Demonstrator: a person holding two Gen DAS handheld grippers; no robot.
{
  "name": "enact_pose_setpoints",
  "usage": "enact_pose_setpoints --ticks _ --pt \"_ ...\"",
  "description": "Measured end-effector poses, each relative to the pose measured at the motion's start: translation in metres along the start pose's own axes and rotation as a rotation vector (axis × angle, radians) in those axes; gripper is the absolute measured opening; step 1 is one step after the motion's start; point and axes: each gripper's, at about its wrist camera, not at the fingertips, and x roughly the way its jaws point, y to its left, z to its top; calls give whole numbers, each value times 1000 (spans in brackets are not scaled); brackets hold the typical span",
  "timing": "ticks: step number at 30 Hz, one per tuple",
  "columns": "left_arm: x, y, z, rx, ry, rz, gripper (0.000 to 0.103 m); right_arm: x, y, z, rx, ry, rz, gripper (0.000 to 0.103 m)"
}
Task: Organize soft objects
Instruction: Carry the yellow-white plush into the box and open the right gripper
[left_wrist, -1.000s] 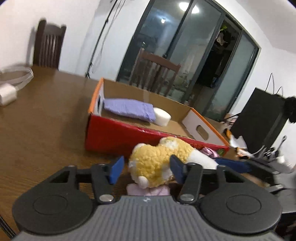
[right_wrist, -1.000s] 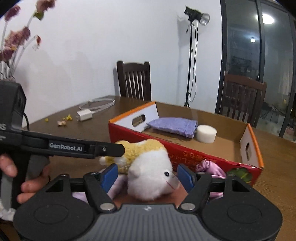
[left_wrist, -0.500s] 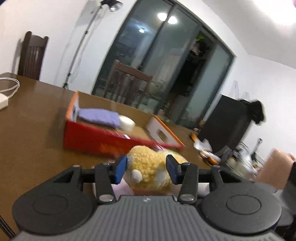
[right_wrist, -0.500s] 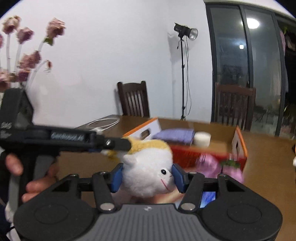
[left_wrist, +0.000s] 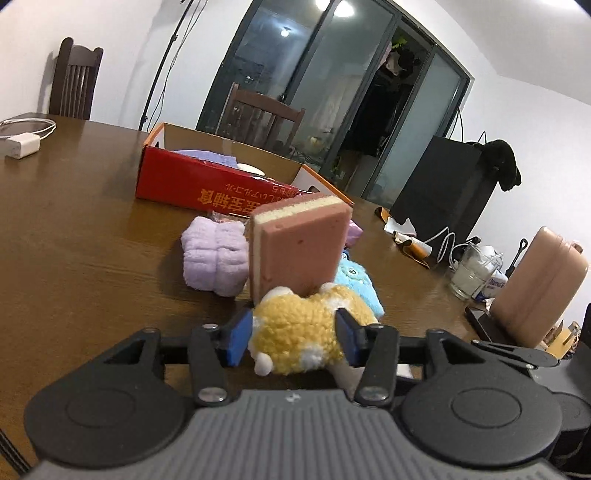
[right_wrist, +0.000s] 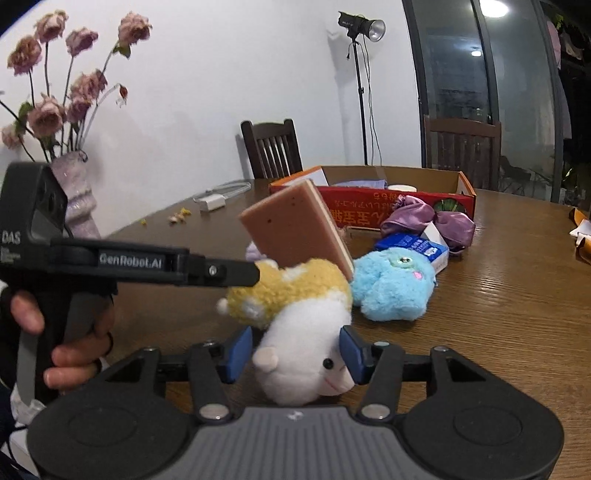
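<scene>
A yellow-and-white plush toy (left_wrist: 299, 325) hangs between both grippers, just above the brown table (left_wrist: 74, 258). My left gripper (left_wrist: 291, 332) grips its yellow body; the jaws are opening, with the pads still against the fur. In the right wrist view my right gripper (right_wrist: 295, 350) is shut on the plush toy's white head (right_wrist: 303, 354), and the left gripper (right_wrist: 258, 273) comes in from the left. Behind it stand a pink-and-yellow sponge (left_wrist: 299, 243), a lilac towel roll (left_wrist: 216, 258) and a blue plush (right_wrist: 391, 288). A red cardboard box (left_wrist: 207, 184) sits farther back.
A purple satin cloth (right_wrist: 432, 221) and a blue-white carton (right_wrist: 417, 245) lie before the box. A vase of dried flowers (right_wrist: 77, 199) stands left. A charger with cable (left_wrist: 22, 146), a glass (left_wrist: 476, 273) and a brown container (left_wrist: 539, 288) sit near the edges. A person's hand (right_wrist: 74, 350) holds the left gripper.
Both grippers have drawn back from the box with the plush toy between them. The sponge, towel roll and blue plush have come into view. The right jaws narrowed onto the head.
</scene>
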Motion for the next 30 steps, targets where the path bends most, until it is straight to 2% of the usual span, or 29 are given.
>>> enact_pose_setpoints --ticks 1,2,5,8,10,15,17,20,23,26,30 --pt "0 2 -1 -3 4 2 56 -1 -1 0 9 -10 8 62" --pt "0 4 -2 -5 5 4 56 -2 -2 0 21 -20 10 64" --pt "5 8 -4 -17 28 3 56 2 -9 3 64 -19 13 64" --pt "8 11 -7 -28 44 -17 54 10 -15 3 103 7 18 61" --pt "11 12 -8 -25 52 -33 42 17 -17 0 118 28 13 55" --pt "11 3 -6 29 53 -26 39 28 -17 -2 108 56 5 48" --pt "1 -10 2 86 13 -19 39 24 -18 4 127 67 25 47" --pt "-8 -23 30 109 -69 -63 39 2 -18 28 85 -12 31 47" --pt "11 -27 78 129 -120 -118 39 -7 -33 61 73 -96 34 47" --pt "56 -29 131 173 -130 -152 39 12 -58 102 23 -137 -37 46" --pt "142 -18 199 138 -43 -173 39 61 -98 155 -9 -127 -162 46"
